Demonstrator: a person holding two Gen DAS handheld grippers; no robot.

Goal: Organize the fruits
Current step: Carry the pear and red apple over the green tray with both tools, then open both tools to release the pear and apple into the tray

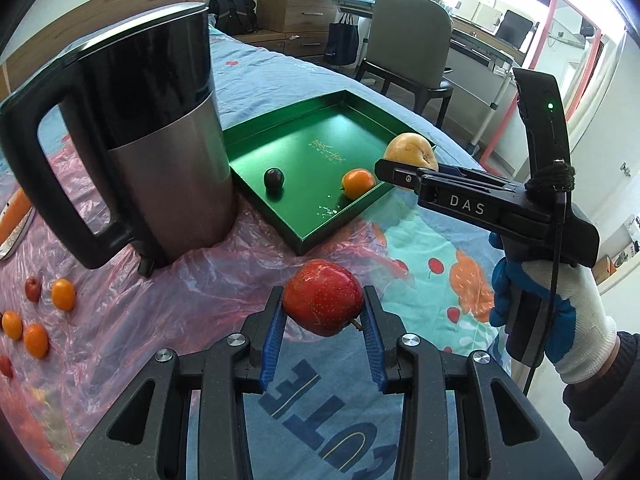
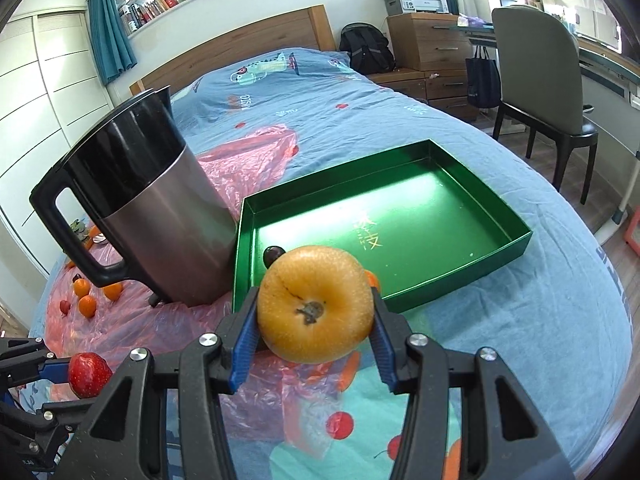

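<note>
Red and shiny, the apple (image 1: 323, 298) sits squeezed between the blue pads of the left gripper (image 1: 324, 312). The pads press on both its sides, so it cannot roll away. It hangs in the air above the pink plastic sheet (image 1: 248, 264) on the bed.

The right gripper (image 2: 314, 312) is clamped on a big yellow pear (image 2: 315, 304). Its jaws stand wide because the pear is fat. In the left view a gloved hand (image 1: 560, 320) holds that tool at about 3 o'clock, with the pear just at the green tray's (image 1: 320, 236) near edge.

From the apple, the tray lies at 12 o'clock. Its low walls keep fruit from rolling off. A dark plum (image 1: 274, 179) and a small orange (image 1: 357, 183) already rest inside, the orange against the wall. I think both held fruits are going there too.

The tall kettle (image 1: 160, 152) stands just beside the tray, at about 10 o'clock from the apple. More little oranges (image 1: 63, 294) and small red fruits (image 1: 33, 288) wait on the plastic at 9 o'clock, so the job looks only partly done.

Both fruits should be set down softly on the bare green floor, away from the plum and orange, so nothing bumps.
</note>
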